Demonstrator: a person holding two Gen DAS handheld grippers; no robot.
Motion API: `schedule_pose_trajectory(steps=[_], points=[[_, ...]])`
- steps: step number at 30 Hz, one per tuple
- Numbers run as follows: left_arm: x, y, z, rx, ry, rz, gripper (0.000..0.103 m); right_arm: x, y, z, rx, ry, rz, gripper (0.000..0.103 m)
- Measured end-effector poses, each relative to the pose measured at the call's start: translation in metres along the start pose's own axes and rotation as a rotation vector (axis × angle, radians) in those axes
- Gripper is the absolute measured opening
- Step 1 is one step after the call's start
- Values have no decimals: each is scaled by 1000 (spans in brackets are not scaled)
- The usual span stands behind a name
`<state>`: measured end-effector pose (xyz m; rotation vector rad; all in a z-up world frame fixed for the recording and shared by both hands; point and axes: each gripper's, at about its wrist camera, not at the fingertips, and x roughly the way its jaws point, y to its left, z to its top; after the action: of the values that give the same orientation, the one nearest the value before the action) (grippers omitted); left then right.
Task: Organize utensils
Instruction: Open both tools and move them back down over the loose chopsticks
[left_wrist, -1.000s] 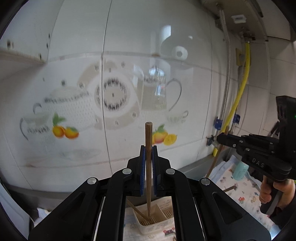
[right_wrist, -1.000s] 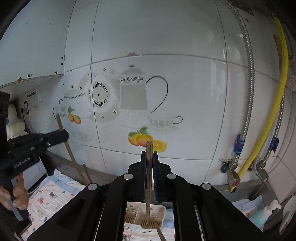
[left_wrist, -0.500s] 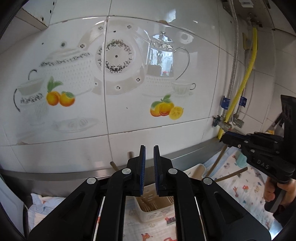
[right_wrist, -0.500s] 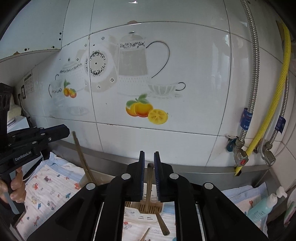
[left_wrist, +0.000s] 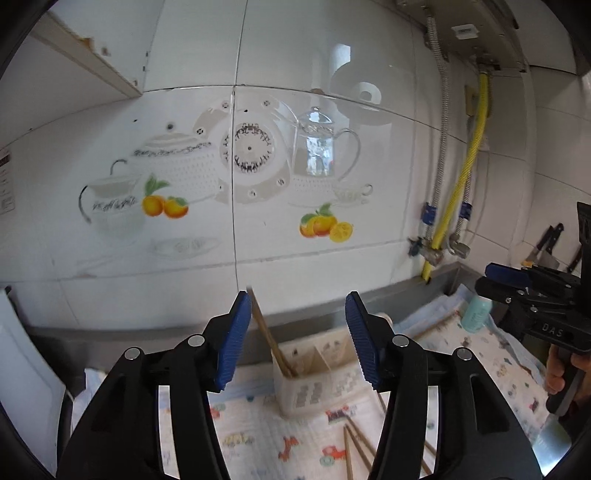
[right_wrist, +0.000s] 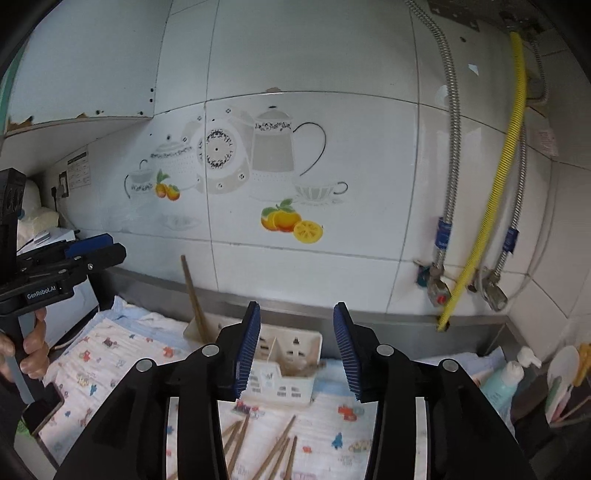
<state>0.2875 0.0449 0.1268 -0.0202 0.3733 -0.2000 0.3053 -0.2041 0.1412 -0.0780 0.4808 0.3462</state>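
Observation:
A white slotted utensil holder (left_wrist: 306, 384) (right_wrist: 288, 369) stands on the patterned cloth by the wall. One wooden chopstick (left_wrist: 266, 332) (right_wrist: 194, 295) leans upright in its left compartment. Several loose chopsticks (left_wrist: 354, 446) (right_wrist: 273, 450) lie on the cloth in front of the holder. My left gripper (left_wrist: 298, 339) hovers before the holder, its jaws opening, with nothing pressed between the blue pads. My right gripper (right_wrist: 297, 350) also faces the holder, its jaws opening and empty. Each gripper also shows in the other's view: the right gripper (left_wrist: 517, 284) and the left gripper (right_wrist: 88, 251).
A steel ledge (right_wrist: 369, 321) runs along the tiled wall behind the holder. A yellow hose (right_wrist: 491, 206) and metal pipes hang at the right. A turquoise bottle (right_wrist: 502, 384) and knives (left_wrist: 550, 240) stand at the right. A hand (right_wrist: 33, 347) holds the left gripper's handle.
Both grippers held an upright chopstick a second ago and have let go. Their jaws have spread wide. Both views have pulled back from the holder, so more cloth and loose chopsticks show.

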Motion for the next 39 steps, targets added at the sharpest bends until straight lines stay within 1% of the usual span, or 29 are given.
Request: schedule_pose_trajectory(steps=[3,5,6,8,10,11,12,16,19,22,26,31,36,39], points=[[-17,-5,-23,13,10,12,63,-21,3,-24,12,18,11,41],[-26,-9,-38,21,12,17,64,-33,7,-42,8,33,11,42],[-31,-10,-47,21,15,21,68,-38,9,-52,5,42,3,43],[-39,-14,-67,10,38,24,72,-46,12,-71,14,64,12,46],[-43,-18,-88,12,66,26,72,-53,17,-91,18,85,16,46],[-44,-19,-94,14,76,30,74,-56,19,-99,14,91,10,46],[-45,-21,-107,9,95,35,78,-58,22,-109,11,100,1,46],[-45,-29,-146,-10,171,3,80,-65,36,-148,-11,142,-23,48],[-43,-35,-170,-9,213,-2,80,-64,39,-173,13,178,-14,48],[-39,-37,-191,-22,246,3,80,-62,42,-196,19,210,-37,48],[-35,-36,-211,-58,292,-10,80,-57,41,-218,40,248,-52,48],[-28,-39,-230,-59,340,4,80,-49,33,-242,106,298,-50,48],[-21,-44,-244,-39,376,9,80,-42,28,-254,127,326,-63,47],[-18,-45,-248,-46,387,5,80,-38,27,-259,130,343,-60,42]])
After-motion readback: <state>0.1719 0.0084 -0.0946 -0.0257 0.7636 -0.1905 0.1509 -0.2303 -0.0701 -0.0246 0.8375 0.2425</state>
